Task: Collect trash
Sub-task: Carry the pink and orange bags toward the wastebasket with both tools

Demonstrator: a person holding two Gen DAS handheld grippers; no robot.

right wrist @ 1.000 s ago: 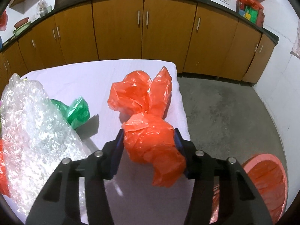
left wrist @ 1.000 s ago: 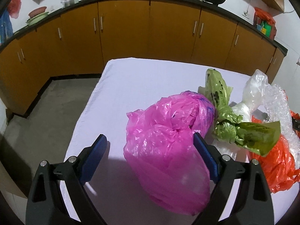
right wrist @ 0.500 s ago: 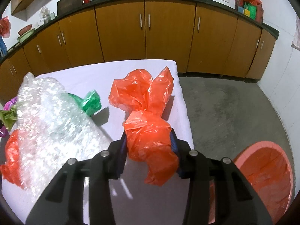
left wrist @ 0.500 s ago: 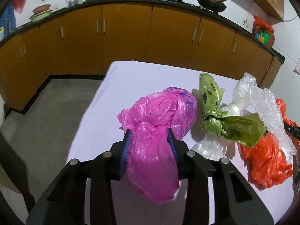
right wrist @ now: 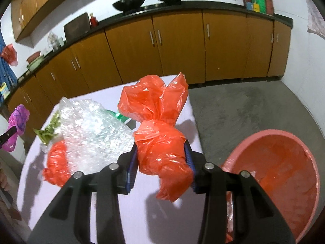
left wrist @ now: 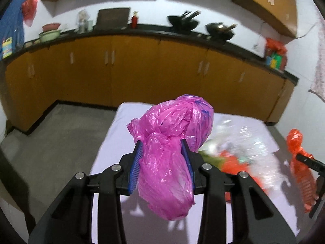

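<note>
My left gripper (left wrist: 161, 148) is shut on a crumpled pink plastic bag (left wrist: 170, 142) and holds it lifted above the white table (left wrist: 113, 148). My right gripper (right wrist: 160, 150) is shut on an orange plastic bag (right wrist: 158, 126), also raised off the table. From the right wrist view the pink bag (right wrist: 17, 122) shows at the far left. The orange bag (left wrist: 298, 152) appears at the right edge of the left wrist view. Bubble wrap (right wrist: 91, 130), a green bag (right wrist: 48, 130) and another orange bag (right wrist: 55, 162) still lie on the table.
A pink-red tub (right wrist: 284, 174) stands on the floor to the right of the table. Brown cabinets (right wrist: 178, 46) under a black counter with two woks (left wrist: 182, 22) run along the back wall. Grey floor (left wrist: 50, 142) lies left of the table.
The left gripper's jaws closed on the pink bag and lifted it off the table. The right gripper rose with the orange bag and swung right, bringing the tub more into view.
</note>
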